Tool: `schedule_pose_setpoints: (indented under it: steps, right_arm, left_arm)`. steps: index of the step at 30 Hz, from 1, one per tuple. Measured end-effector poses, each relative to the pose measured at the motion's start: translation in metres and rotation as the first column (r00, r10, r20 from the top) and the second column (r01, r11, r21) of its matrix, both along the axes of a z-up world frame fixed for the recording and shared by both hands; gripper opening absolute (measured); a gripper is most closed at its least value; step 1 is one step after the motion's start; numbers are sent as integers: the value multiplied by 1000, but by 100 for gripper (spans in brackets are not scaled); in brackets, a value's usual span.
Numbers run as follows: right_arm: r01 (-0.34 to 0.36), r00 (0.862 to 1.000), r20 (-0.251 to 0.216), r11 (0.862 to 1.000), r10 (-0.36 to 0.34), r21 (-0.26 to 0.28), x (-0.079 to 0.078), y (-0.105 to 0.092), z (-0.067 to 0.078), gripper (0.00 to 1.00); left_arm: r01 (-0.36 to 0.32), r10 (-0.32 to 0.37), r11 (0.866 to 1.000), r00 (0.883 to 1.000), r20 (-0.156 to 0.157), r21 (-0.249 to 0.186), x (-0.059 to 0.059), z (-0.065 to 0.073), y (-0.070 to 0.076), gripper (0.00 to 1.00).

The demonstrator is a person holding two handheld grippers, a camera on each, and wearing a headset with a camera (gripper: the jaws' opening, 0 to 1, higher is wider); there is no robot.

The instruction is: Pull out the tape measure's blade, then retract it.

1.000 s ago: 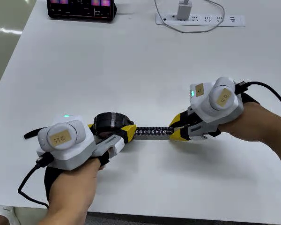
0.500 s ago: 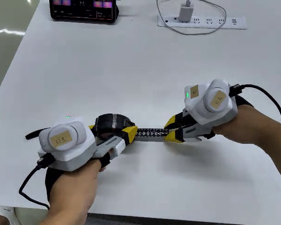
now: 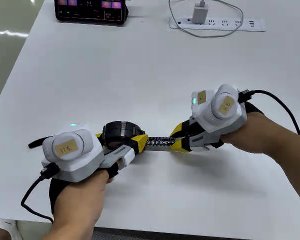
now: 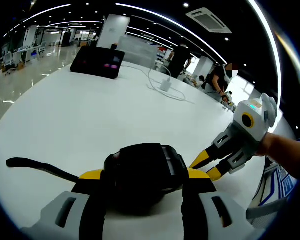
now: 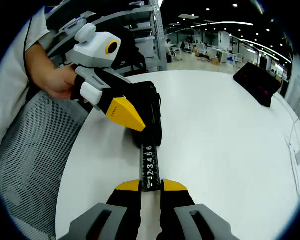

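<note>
left hand-held gripper [image 3: 131,146]: mine, jaws clamped around the tape measure [image 3: 119,132], at 7 o'clock on the surface [image 3: 140,75]
right hand-held gripper [image 3: 179,137]: mine, pinched closed on blade [image 3: 159,142] tip
blade: short stretch out, toward 3 o'clock

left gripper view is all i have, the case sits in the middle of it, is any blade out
Observer: Yes. The right gripper view shows a short stretch of blade out of the case, printed numerals facing up.
Operator: is the right gripper actually on it
Observer: Yes, the right gripper is shut on the blade's end.
Operator: blade bent anywhere
Observer: No, in the head view it runs straight from case to gripper.
</note>
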State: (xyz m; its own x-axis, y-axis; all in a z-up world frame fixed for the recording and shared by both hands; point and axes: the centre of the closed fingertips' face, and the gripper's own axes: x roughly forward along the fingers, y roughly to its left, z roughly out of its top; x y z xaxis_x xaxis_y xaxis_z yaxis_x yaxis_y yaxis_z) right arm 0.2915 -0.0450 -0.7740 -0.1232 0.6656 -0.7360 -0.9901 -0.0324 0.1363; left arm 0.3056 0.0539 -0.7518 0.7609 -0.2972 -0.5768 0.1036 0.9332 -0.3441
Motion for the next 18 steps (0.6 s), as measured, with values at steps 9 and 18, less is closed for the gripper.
schedule_pose_setpoints:
  steps: [9,18]
  right_arm:
    - [-7,1000,0,1000,7,13,0,10,-1,10]
    - [-12,1000,-3,999,12,34,0,23,-1,10]
  left_arm:
    - [2,-2,1000,1000,-1,0,0,0,0,57]
    - [2,-2,1000,1000,-1,-2,0,0,0,57]
